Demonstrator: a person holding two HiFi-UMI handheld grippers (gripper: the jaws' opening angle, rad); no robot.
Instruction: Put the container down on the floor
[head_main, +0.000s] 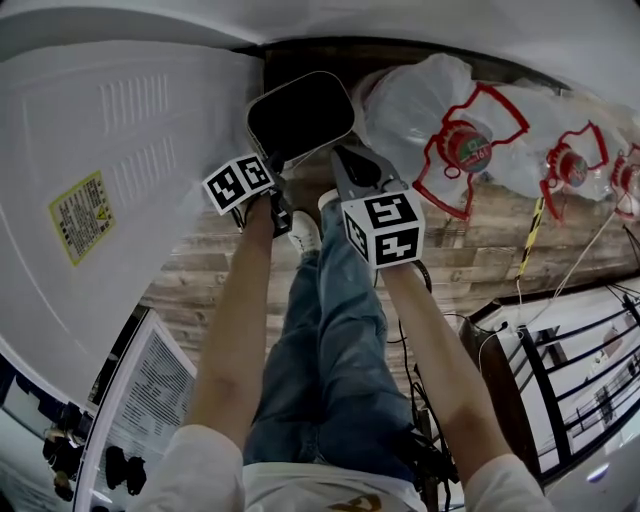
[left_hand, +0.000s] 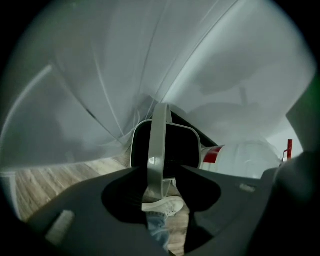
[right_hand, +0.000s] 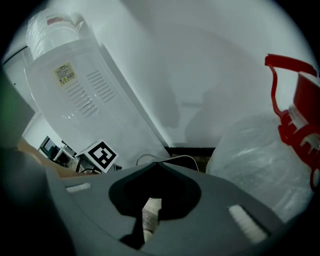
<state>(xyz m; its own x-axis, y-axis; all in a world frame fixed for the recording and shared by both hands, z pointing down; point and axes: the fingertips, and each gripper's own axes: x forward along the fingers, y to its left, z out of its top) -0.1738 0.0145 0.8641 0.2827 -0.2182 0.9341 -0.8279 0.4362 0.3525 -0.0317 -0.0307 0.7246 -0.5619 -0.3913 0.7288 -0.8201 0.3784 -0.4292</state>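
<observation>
Wood floor (head_main: 480, 245), three jugs (head_main: 415, 105); left gripper (left_hand: 160, 171) clamps one container (head_main: 300, 112); right gripper (right_hand: 159, 167) closed.

White appliance (head_main: 130, 170), bagged water jugs (head_main: 420, 100), wooden floor (head_main: 470, 250).

We look down on a plank floor (head_main: 480, 250): wrapped water bottles (head_main: 415, 105) lie right of a white appliance (head_main: 130, 170), our white shoe (head_main: 303, 232) between them.
</observation>
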